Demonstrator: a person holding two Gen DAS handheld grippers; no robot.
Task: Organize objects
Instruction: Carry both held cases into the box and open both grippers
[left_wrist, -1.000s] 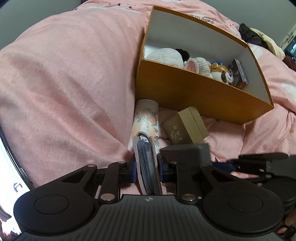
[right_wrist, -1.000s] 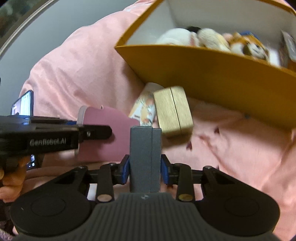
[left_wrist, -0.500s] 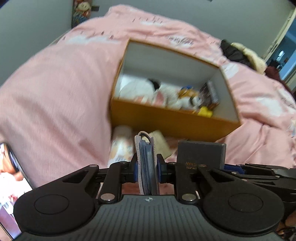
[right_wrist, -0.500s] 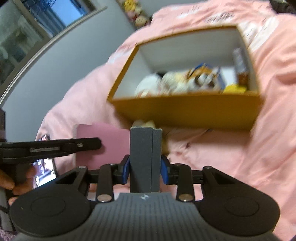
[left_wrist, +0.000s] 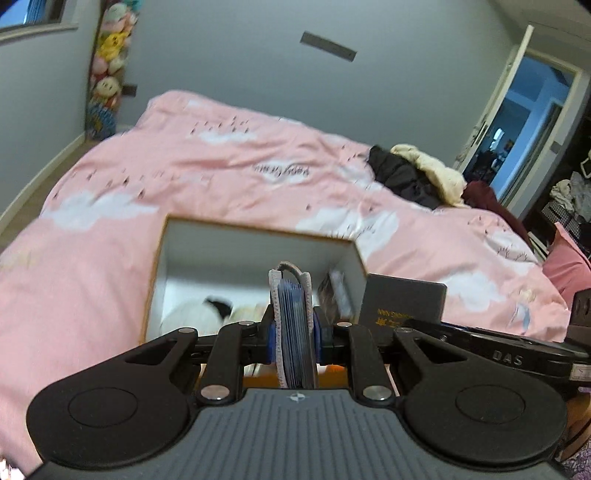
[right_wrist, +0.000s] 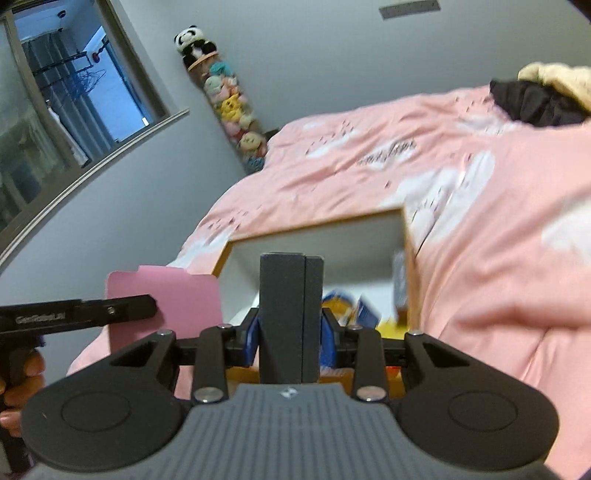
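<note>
Plainly, the left claw (left_wrist: 294, 338) is clamped on a card holder (left_wrist: 293, 325), pink-covered with blue sleeves, its blue pads pressing both flat covers. The holder stands on edge, its long axis running away from the claw toward the far side, spine loop uppermost; gripped across its thin dimension, it looks unlikely to fan open. The right claw (right_wrist: 290, 338) grips a dark box (right_wrist: 290, 317) the same way, narrow faces between the pads, long axis pointing forward and up, seam facing the camera. In the left view that box shows just right of the holder, gold lettering upside down.

Both things hang in the air above the near edge of the orange carton (left_wrist: 159, 254), which sits open on the pink bed (left_wrist: 110, 221). Inside it lie a white plush (left_wrist: 192, 317) at the left and blurred small items at the right. Judging by this, both loads are being carried together for dropping into the carton. Far off, dark clothes (left_wrist: 402, 177) lie on the bed.
</note>
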